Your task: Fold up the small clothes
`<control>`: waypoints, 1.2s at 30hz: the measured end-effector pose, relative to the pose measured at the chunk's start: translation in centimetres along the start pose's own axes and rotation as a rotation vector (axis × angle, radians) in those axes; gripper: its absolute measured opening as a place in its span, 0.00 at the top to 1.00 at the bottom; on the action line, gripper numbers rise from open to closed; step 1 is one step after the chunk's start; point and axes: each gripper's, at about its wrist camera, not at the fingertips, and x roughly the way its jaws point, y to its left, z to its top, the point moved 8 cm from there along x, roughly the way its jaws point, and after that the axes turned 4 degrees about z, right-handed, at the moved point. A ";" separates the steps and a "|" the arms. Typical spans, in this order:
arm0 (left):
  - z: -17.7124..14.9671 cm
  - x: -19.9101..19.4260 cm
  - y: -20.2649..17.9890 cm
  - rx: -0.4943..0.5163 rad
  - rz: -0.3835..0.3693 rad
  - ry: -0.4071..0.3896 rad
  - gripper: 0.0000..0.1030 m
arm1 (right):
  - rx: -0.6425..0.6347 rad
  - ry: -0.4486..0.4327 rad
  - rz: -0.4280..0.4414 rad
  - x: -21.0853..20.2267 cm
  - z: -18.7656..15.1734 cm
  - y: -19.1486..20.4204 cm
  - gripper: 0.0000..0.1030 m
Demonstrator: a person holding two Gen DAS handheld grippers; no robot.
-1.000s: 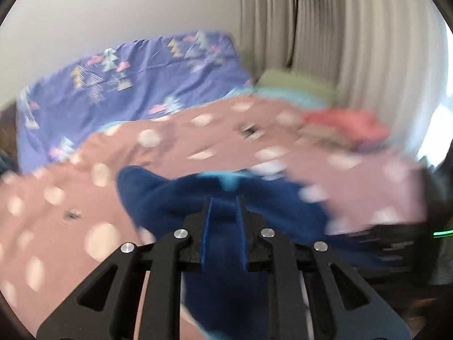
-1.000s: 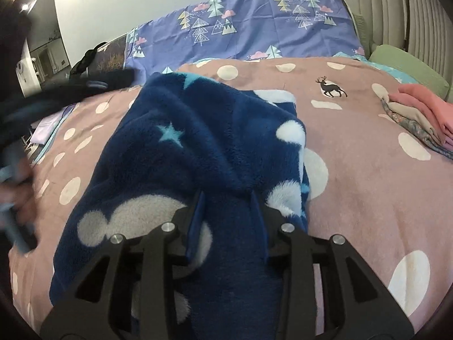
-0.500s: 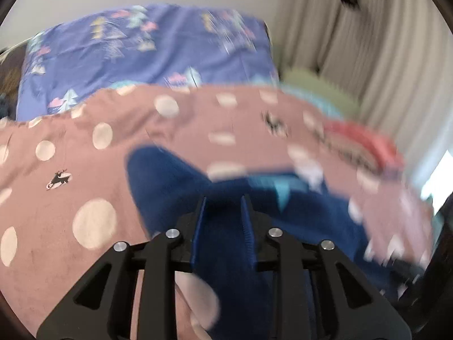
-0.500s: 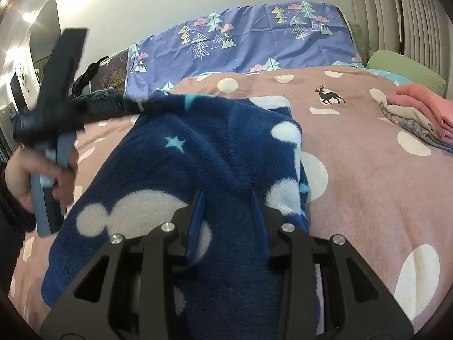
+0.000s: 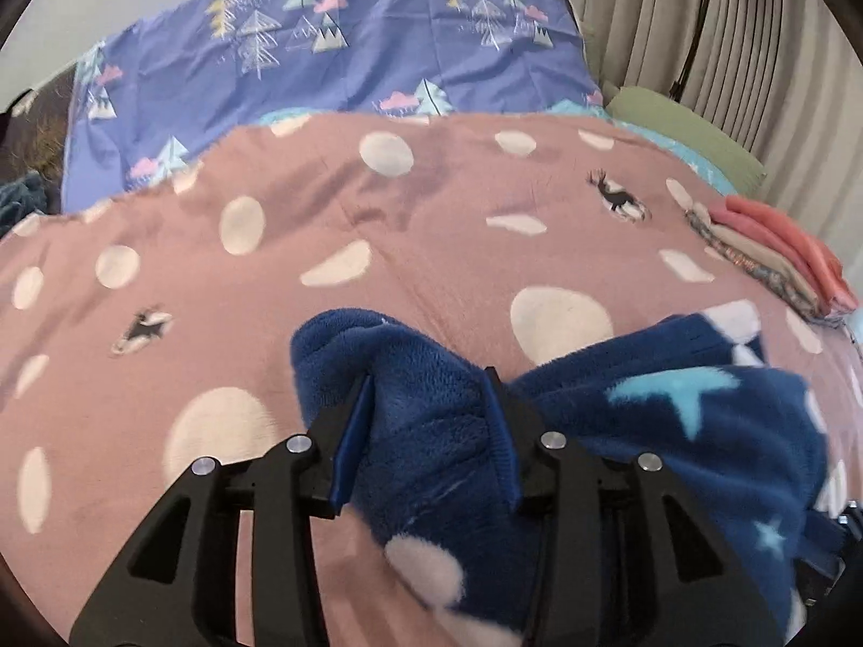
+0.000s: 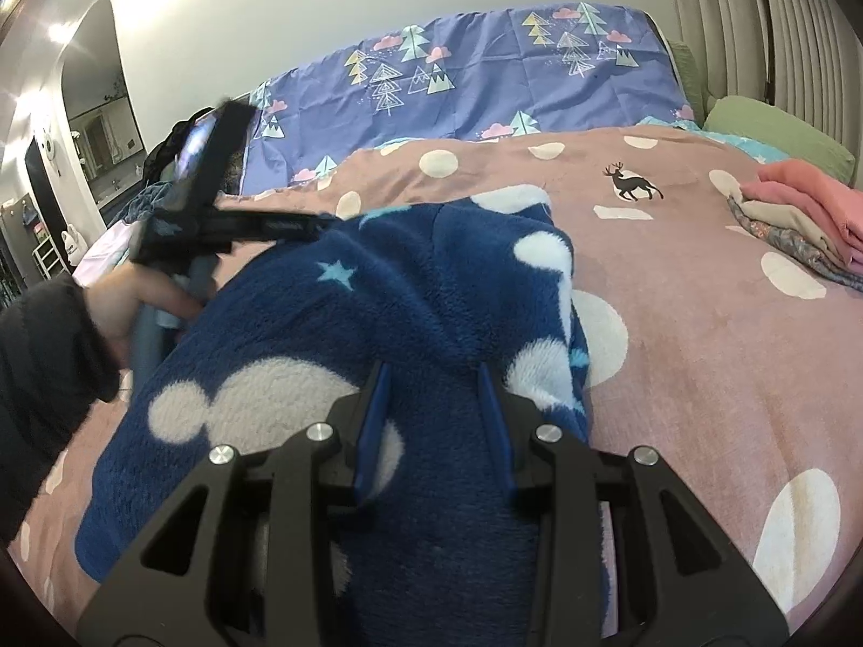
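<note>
A navy fleece garment [image 6: 377, 323] with white blobs and light blue stars lies on the pink dotted bedspread [image 6: 701, 350]. My right gripper [image 6: 434, 377] is shut on a fold of its near edge. My left gripper [image 5: 429, 383] is shut on another bunched part of the same garment [image 5: 674, 431], which trails off to the right in the left wrist view. In the right wrist view the left gripper [image 6: 291, 226] reaches in from the left, held by a hand, at the garment's far left edge.
A stack of folded clothes [image 6: 798, 215], pink on top, sits at the right side of the bed; it also shows in the left wrist view [image 5: 776, 253]. A purple tree-print sheet [image 5: 334, 54] covers the head end. A green pillow [image 6: 776, 129] and curtains stand at the right.
The left gripper has swung with its hold on the garment, carrying that edge across; its view turned left toward the head of the bed. The right gripper has kept its grip, nearly still.
</note>
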 end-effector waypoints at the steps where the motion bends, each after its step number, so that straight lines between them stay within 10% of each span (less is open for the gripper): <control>1: 0.4 -1.4 0.0 -0.002 -0.009 -0.012 0.59 | 0.001 0.000 0.003 0.0 0.0 0.0 0.66; 8: -2.7 -9.7 -6.1 0.171 -0.277 -0.095 0.50 | 0.026 -0.007 0.033 -0.2 0.0 -0.3 0.66; 11: -7.4 -6.1 -7.4 0.304 -0.118 -0.089 0.50 | 0.043 -0.033 0.075 -0.8 0.1 -0.3 0.66; 21: -7.2 -6.6 -6.3 0.183 -0.167 -0.057 0.51 | 0.019 -0.196 0.071 -9.1 0.8 0.6 0.60; 25: -7.3 -6.9 -6.9 0.178 -0.133 -0.073 0.51 | -0.058 0.045 -0.023 -4.3 -2.5 0.4 0.55; 29: -6.5 -10.0 -7.4 0.204 -0.092 -0.096 0.50 | 0.026 0.057 0.037 -4.2 -2.4 -0.8 0.54; 33: -7.4 -15.0 -8.8 0.227 -0.255 -0.160 0.44 | 0.017 0.059 0.051 -4.3 -2.7 -0.9 0.54; 36: -10.5 -13.3 -10.0 0.305 -0.207 -0.066 0.38 | 0.051 0.035 0.078 -4.9 -2.4 -1.0 0.54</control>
